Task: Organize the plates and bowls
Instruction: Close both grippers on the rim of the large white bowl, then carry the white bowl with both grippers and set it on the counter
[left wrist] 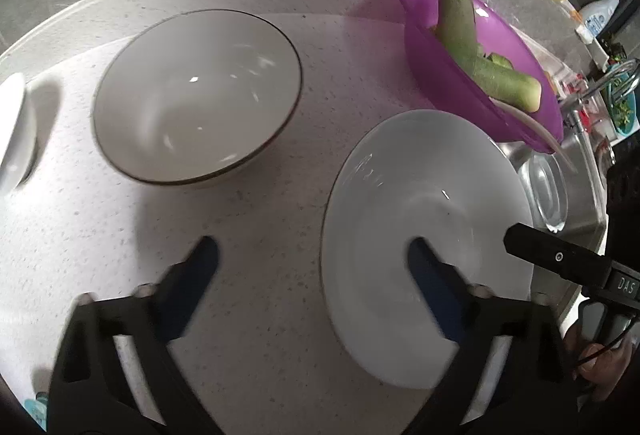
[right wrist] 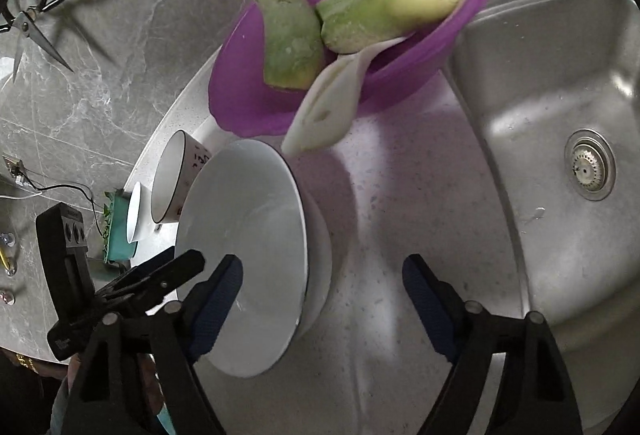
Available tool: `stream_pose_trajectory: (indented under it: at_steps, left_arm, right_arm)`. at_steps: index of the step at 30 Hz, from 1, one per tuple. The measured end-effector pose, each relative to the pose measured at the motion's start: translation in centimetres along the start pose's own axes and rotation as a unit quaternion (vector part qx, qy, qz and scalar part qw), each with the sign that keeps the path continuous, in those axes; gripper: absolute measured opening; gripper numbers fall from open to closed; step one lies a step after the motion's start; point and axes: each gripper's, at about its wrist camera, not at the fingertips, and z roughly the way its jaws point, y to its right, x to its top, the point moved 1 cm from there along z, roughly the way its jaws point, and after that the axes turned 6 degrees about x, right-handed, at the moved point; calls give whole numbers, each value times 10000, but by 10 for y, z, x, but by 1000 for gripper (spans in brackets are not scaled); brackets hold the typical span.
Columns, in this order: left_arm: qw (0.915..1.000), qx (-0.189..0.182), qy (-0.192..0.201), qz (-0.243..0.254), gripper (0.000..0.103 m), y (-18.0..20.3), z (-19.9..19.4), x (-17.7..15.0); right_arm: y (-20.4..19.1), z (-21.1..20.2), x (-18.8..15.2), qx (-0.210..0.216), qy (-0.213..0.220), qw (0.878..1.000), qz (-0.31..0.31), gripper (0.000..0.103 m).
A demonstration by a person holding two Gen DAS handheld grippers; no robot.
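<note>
speckled white stone countertop carries everything, and the order runs from nine o'clock toward three. at nine o'clock in the left wrist view a small white glossy dish is cut off by the frame edge. at eleven o'clock sits the round white ceramic bowl with a thin dark rim, deep, smooth and empty, upright and well apart from its neighbours. the left gripper hangs over the counter with jaws released, one blue ribbed finger over bare stone, the other over the wide white glazed plate at four o'clock; it straddles the plate's near edge, probably lining up for a pinch (no contact can be told).

at one o'clock the translucent purple plastic basin holds peeled green vegetable pieces, parked at the counter's edge by the brushed steel sink.

in the right wrist view the right gripper is also unclenched and empty, the plate's rim just inside its left finger, likely to share the lift. both tableware pieces stay unstacked.
</note>
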Motion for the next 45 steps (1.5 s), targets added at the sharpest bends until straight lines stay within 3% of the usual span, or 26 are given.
stream_pose_trajectory:
  at_steps: [2, 5, 9, 11, 14, 21, 31, 45]
  left_arm:
    - [9999, -4, -114, 79, 52, 2, 8, 1]
    - [9995, -118, -268, 94, 32, 3, 21, 1]
    - [9993, -268, -262, 94, 22, 5, 28, 2]
    - [9990, -318, -262, 153, 13, 7, 29, 2]
    - [9990, -290, -273, 221, 13, 12, 27, -1]
    - [9989, -273, -318, 202, 13, 13, 23, -5]
    - [9989, -304, -353, 94, 13, 13, -4, -24]
    - [9981, -408, -441, -118, 13, 13, -77, -102]
  right_arm:
    - [-1, 4, 1, 16, -34, 10000, -8, 78]
    - [-1, 14, 2, 11, -181, 9998, -13, 67]
    - [-4, 21, -1, -37, -310, 9995, -104, 46]
    - [-4, 22, -3, -121, -343, 9992, -139, 27]
    - [-2, 20, -4, -310, -339, 9988, -186, 18]
    - [-9, 22, -3, -550, -389, 9971, -364, 16]
    - [-17, 10, -11, -441, -483, 9974, -302, 16]
    - [-57, -23, -66, -397, -924, 9934, -561, 16]
